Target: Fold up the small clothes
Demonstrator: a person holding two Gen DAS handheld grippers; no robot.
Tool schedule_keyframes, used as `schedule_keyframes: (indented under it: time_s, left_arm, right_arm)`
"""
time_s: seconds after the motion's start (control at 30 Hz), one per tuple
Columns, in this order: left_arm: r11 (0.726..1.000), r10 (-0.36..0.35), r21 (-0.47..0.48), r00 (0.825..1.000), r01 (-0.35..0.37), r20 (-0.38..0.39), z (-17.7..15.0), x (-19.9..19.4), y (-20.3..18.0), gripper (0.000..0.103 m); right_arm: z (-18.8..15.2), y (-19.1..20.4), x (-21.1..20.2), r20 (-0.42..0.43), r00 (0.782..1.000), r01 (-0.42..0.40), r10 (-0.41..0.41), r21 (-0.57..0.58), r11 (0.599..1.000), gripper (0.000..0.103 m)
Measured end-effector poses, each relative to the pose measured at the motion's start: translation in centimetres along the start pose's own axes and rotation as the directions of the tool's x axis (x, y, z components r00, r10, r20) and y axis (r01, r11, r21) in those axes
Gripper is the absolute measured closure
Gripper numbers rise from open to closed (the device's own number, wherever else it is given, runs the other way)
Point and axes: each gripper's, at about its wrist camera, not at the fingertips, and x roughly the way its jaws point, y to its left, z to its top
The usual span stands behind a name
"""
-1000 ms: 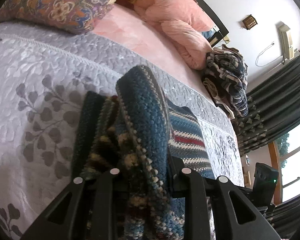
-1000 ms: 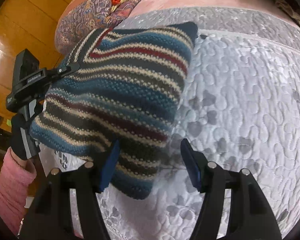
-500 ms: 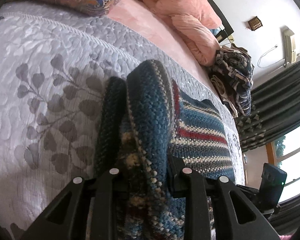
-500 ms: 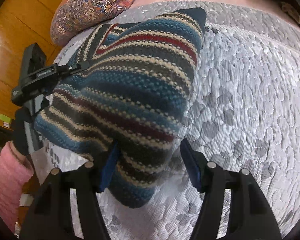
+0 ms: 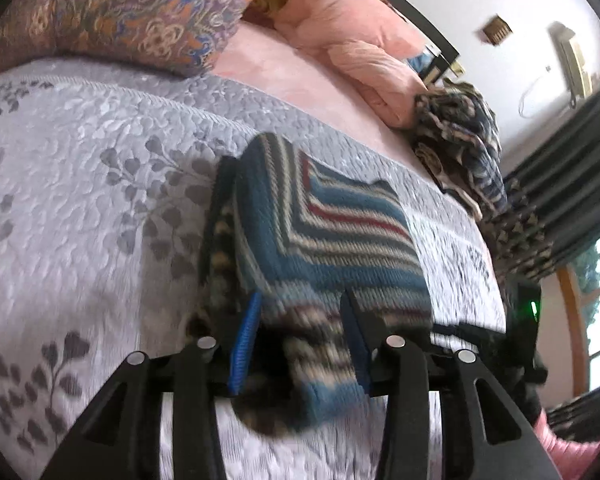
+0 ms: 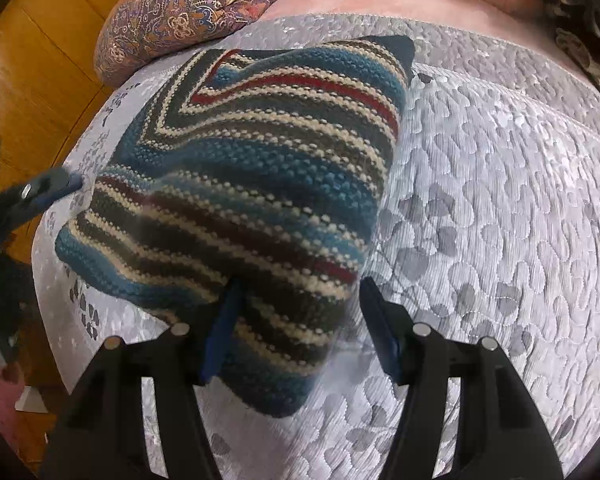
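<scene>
The left hand-held gripper (image 5: 296, 320) has its jaws spread, with the near edge of the folded striped knit (image 5: 324, 248) lying loose between them; neither blue pad clearly presses the cloth, though that edge is blurred. The right hand-held gripper (image 6: 296, 312) is also parted: its left pad sits against the knit (image 6: 252, 184), while the right pad stands clear over bare quilt (image 6: 500, 200).

The knit lies folded on the grey leaf-patterned quilt (image 5: 80, 184), its layered edges stacked on the left wrist view's left side and one dark corner pointing away. Open quilt spreads wide on both sides of it.

Farther off, a paisley pillow (image 5: 120, 16) lies along the quilt's far edge, with a pink blanket (image 5: 352, 48) beyond it. A heap of dark patterned clothes (image 5: 460, 140) sits well apart from the knit, near dark curtains (image 5: 560, 184).
</scene>
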Motion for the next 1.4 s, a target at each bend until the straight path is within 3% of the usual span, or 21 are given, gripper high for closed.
schedule_keyframes:
  time_s: [0.1, 0.2, 0.37, 0.4, 0.43, 0.5, 0.6, 0.73, 0.87, 0.97, 1.3, 1.4]
  left_arm:
    - [0.999, 0.046, -0.003, 0.998, -0.047, -0.044, -1.5, 0.4, -0.4, 0.056]
    - [0.999, 0.025, -0.033, 0.997, -0.028, -0.075, -2.6, 1.2, 0.1, 0.056]
    - [0.997, 0.055, -0.048, 0.994, -0.059, -0.091, -3.0, 2.9, 0.7, 0.058]
    - [0.997, 0.050, -0.061, 0.995, -0.056, -0.088, -3.0, 3.1, 1.0, 0.061]
    - [0.996, 0.046, -0.075, 0.995, -0.053, -0.088, -2.9, 3.3, 1.3, 0.076]
    - [0.994, 0.018, -0.109, 0.996, -0.027, -0.090, -2.9, 3.5, 1.9, 0.088]
    - [0.990, -0.005, -0.141, 0.997, -0.007, -0.082, -2.8, 3.4, 2.7, 0.093]
    - [0.987, -0.024, -0.161, 0.999, 0.019, -0.029, -2.3, 1.4, 3.4, 0.094]
    - [0.993, 0.010, -0.120, 1.000, -0.012, -0.018, -2.1, 0.3, 3.9, 0.094]
    - [0.994, 0.043, -0.102, 0.998, -0.047, -0.048, -2.5, 1.5, 4.7, 0.094]
    - [0.994, 0.042, -0.102, 0.996, -0.050, -0.076, -3.7, 4.6, 6.3, 0.091]
    - [0.988, -0.028, -0.156, 0.998, 0.018, -0.063, -3.9, 3.6, 6.5, 0.083]
  right_arm:
    - [-0.8, -0.2, -0.6, 0.002, 1.000, 0.002, -0.002, -0.007, 1.000, 0.043]
    - [-1.2, 0.0, -0.9, 0.009, 1.000, 0.021, -0.021, -0.026, 0.999, 0.043]
    - [-1.3, 0.3, -1.1, 0.017, 0.999, 0.031, -0.030, -0.038, 0.999, 0.043]
    - [-1.4, 0.3, -1.1, 0.018, 0.999, 0.033, -0.032, -0.040, 0.999, 0.043]
    - [-1.4, 0.3, -1.1, 0.020, 0.999, 0.035, -0.034, -0.044, 0.998, 0.043]
    - [-1.5, 0.4, -1.2, 0.023, 0.999, 0.037, -0.036, -0.049, 0.998, 0.043]
    - [-1.6, 0.7, -1.3, 0.030, 0.999, 0.042, -0.041, -0.059, 0.997, 0.043]
    - [-1.8, 0.7, -1.5, 0.031, 0.999, 0.037, -0.035, -0.070, 0.997, 0.043]
    - [-2.0, 0.9, -1.7, 0.028, 0.999, 0.019, -0.017, -0.073, 0.997, 0.043]
    - [-2.1, 1.0, -1.5, 0.025, 1.000, 0.021, -0.019, -0.076, 0.997, 0.043]
    - [-2.4, 0.9, 0.0, -0.007, 0.999, 0.040, -0.041, -0.083, 0.996, 0.043]
    - [-2.5, 1.1, -0.1, -0.002, 0.999, 0.054, -0.055, -0.093, 0.994, 0.043]
